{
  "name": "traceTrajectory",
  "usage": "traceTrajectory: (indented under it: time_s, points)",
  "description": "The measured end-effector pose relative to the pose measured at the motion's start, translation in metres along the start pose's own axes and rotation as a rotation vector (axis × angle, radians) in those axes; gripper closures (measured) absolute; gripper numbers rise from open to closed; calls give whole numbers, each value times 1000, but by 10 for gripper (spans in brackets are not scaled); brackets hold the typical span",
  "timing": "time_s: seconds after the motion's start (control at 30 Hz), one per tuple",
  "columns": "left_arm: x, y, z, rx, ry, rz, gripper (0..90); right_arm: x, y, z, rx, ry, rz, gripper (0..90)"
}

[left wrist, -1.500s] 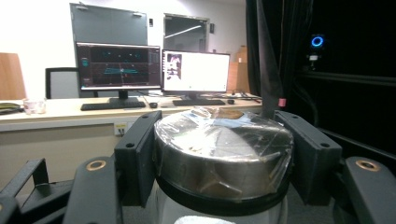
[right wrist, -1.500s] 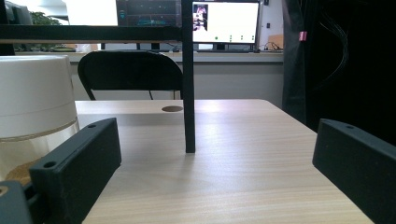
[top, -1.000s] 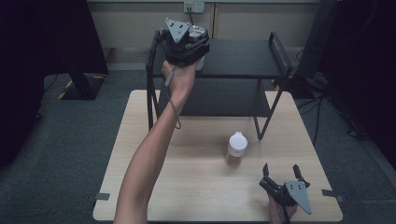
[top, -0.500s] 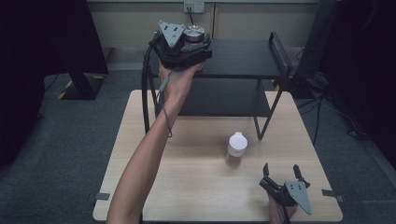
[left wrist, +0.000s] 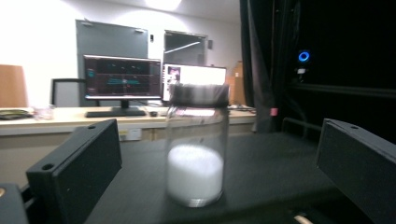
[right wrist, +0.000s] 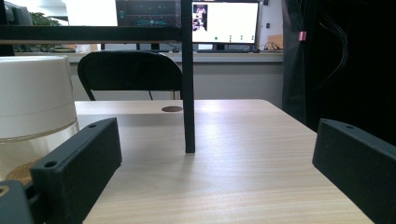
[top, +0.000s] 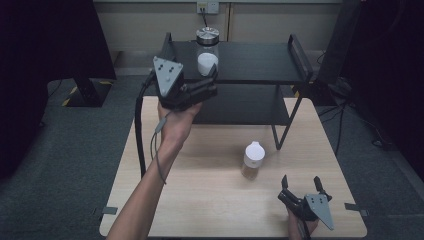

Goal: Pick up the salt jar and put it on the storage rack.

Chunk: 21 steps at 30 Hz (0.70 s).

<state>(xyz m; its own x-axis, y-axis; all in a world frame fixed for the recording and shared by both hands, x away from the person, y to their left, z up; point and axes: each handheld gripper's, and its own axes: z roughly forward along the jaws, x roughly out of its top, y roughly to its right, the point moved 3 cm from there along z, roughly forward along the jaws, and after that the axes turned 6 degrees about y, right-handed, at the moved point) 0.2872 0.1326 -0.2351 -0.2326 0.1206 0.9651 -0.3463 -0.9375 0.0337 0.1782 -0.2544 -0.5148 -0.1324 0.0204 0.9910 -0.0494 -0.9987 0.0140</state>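
Note:
A glass jar [top: 207,52] with a metal lid and white powder inside stands on the top shelf of a black rack [top: 260,62]. My left gripper [top: 214,83] is open just in front of the jar, apart from it. In the left gripper view the jar [left wrist: 197,144] stands upright on the shelf ahead, between the spread fingers [left wrist: 79,163]. A small bottle [top: 253,159] with a white cap stands on the wooden table [top: 210,200]. My right gripper [top: 301,186] rests open near the table's front right edge. The bottle [right wrist: 35,116] is just left of its fingers [right wrist: 79,163].
The rack has a lower shelf [top: 240,102] and thin legs; one leg [right wrist: 187,79] stands ahead of the right gripper. A cable [top: 140,130] hangs from the left gripper down past the table's left side. Desks with monitors [left wrist: 122,77] lie beyond.
The left gripper let go of the jar, leaving it on the top shelf, and drew back and down toward the person. The right gripper and bottle stayed still.

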Motion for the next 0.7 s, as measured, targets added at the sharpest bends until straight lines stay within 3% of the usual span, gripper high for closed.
traceTrajectory:
  time_s: [0.07,0.13,0.3,0.37,0.43,0.57,0.7]
  points:
    - [-3,-1,-5,0,3,1,0,0,0,0,0,0,0,0]
    - [-15,-7,-30,-23,2,-34,0,0,0,0,1,1,0,0]
    - [-54,-10,-79,-29,29,-11,0,0,0,0,3,1,0,0]
    - [-75,-6,-99,5,-2,22,0,0,1,0,4,1,0,0]
    - [-80,-6,-104,9,-11,18,0,0,1,0,4,1,-1,0]
    - [-118,2,-127,68,-13,3,0,0,0,0,3,1,-1,0]
    - [-144,17,-134,149,-42,53,0,0,0,0,4,1,-1,0]
